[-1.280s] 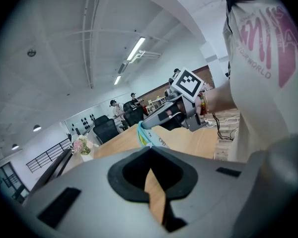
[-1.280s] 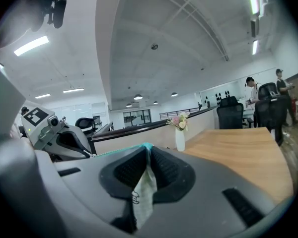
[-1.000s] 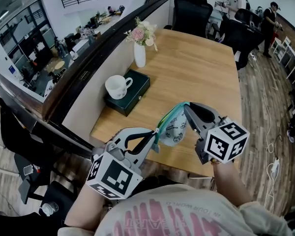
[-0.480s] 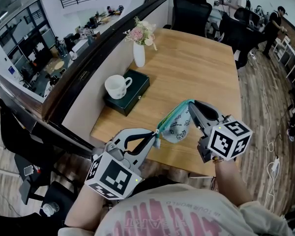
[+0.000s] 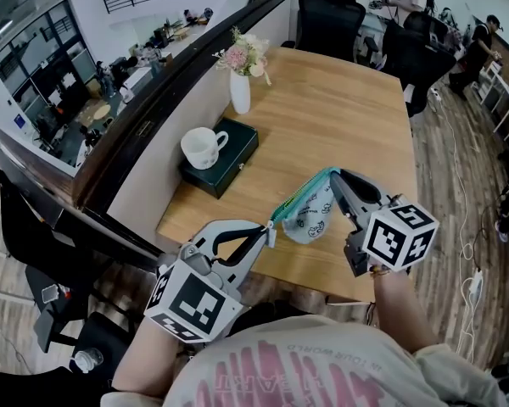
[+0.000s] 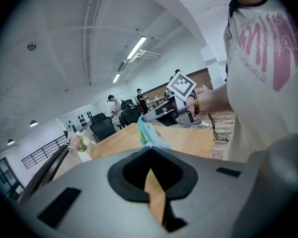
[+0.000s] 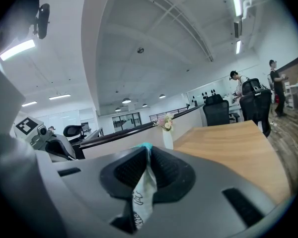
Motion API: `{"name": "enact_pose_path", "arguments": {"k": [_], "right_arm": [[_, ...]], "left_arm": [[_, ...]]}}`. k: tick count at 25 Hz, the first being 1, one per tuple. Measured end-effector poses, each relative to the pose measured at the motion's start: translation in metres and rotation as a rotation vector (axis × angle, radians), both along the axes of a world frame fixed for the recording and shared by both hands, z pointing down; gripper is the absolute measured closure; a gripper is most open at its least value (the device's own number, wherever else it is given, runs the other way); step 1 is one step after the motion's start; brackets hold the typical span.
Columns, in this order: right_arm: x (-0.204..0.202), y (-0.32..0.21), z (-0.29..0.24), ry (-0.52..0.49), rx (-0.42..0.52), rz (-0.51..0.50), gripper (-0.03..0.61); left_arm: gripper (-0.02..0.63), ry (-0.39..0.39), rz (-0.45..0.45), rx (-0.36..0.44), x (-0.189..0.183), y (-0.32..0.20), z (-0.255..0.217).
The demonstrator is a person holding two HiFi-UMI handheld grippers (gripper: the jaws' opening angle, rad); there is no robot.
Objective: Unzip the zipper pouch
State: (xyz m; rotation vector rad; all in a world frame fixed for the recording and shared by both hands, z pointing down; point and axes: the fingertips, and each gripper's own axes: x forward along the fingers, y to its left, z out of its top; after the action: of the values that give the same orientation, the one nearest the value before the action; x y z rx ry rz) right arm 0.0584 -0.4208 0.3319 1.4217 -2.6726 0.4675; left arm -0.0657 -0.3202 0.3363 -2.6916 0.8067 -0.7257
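Left arm: forearm comes up from the lower left of the head view. The left gripper (image 5: 267,231) is tilted up and toward the right of the frame, its marker cube (image 5: 191,302) nearest my chest. Right arm: wrist low at the right edge, the right gripper (image 5: 333,177) angled up and left, its own cube (image 5: 399,238) facing the camera.

The zipper pouch (image 5: 310,215) hangs in the air between the two, stretched along its top edge, over the near edge of the surface (image 5: 348,108) and not touching it.

Left fingers (image 5: 244,251): closed tip to tip on the lower left end of the teal zipper edge. I cannot tell whether the pull tab or the cloth is caught. In the left gripper view the pouch (image 6: 148,133) rises just past the closed tips.

Right fingers (image 5: 357,195): closed flat on the upper right end. In the right gripper view a fold of the printed cloth (image 7: 144,192) is pressed between the ribbed black pads, with a teal tip showing above them.

Materials:
- Pouch: soft, pale fabric with small dark prints, sagging in a rounded belly below the taut teal zipper band.
- Grippers: smooth grey shells with black pads.
- Surface: light wood with straight grain.
- Upper left of centre: a glossy white mug (image 5: 201,149) sits on a flat dark green box (image 5: 235,161). Behind it is a slim white vase (image 5: 241,94) of pink flowers (image 5: 243,57).
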Motion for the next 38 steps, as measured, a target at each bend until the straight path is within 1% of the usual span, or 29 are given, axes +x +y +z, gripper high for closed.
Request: {"name": "enact_pose_path", "arguments": {"k": [3, 6, 13, 18, 20, 22, 24, 26, 28, 30, 34, 38], "right_arm": [[0.001, 0.0, 0.002, -0.005, -0.008, 0.002, 0.548], [0.0, 0.0, 0.004, -0.008, -0.012, 0.004, 0.546], [-0.005, 0.003, 0.018, 0.0, -0.042, -0.007, 0.545], [-0.006, 0.006, 0.033, -0.005, -0.082, -0.008, 0.543], [-0.005, 0.006, 0.034, -0.016, -0.086, -0.001, 0.544], [-0.003, 0.006, 0.033, -0.022, -0.084, 0.012, 0.545], [0.001, 0.007, 0.033, -0.021, -0.082, 0.025, 0.545], [0.005, 0.009, 0.032, -0.013, -0.076, 0.042, 0.545], [0.011, 0.009, 0.032, -0.005, -0.07, 0.069, 0.545], [0.019, 0.008, 0.032, -0.005, -0.068, 0.1, 0.545], [0.033, 0.007, 0.032, -0.01, -0.068, 0.146, 0.545], [0.035, 0.009, 0.034, -0.012, -0.079, 0.157, 0.545]], "left_arm": [[0.611, 0.016, -0.005, -0.009, 0.0, -0.001, 0.0], [0.611, 0.05, -0.023, -0.023, -0.003, -0.004, 0.003], [0.609, 0.169, -0.108, -0.075, -0.014, -0.018, 0.009], [0.609, 0.203, -0.141, -0.111, -0.019, -0.022, 0.018], [0.604, 0.226, -0.172, -0.127, -0.024, -0.026, 0.022], [0.6, 0.285, -0.234, -0.16, -0.034, -0.032, 0.026], [0.603, 0.386, -0.302, -0.205, -0.048, -0.037, 0.027], [0.607, 0.488, -0.339, -0.239, -0.058, -0.038, 0.022], [0.61, 0.564, -0.367, -0.247, -0.064, -0.039, 0.016], [0.611, 0.622, -0.407, -0.239, -0.07, -0.041, 0.013], [0.611, 0.69, -0.458, -0.251, -0.072, -0.043, 0.015], [0.611, 0.718, -0.508, -0.272, -0.077, -0.045, 0.022]]}}
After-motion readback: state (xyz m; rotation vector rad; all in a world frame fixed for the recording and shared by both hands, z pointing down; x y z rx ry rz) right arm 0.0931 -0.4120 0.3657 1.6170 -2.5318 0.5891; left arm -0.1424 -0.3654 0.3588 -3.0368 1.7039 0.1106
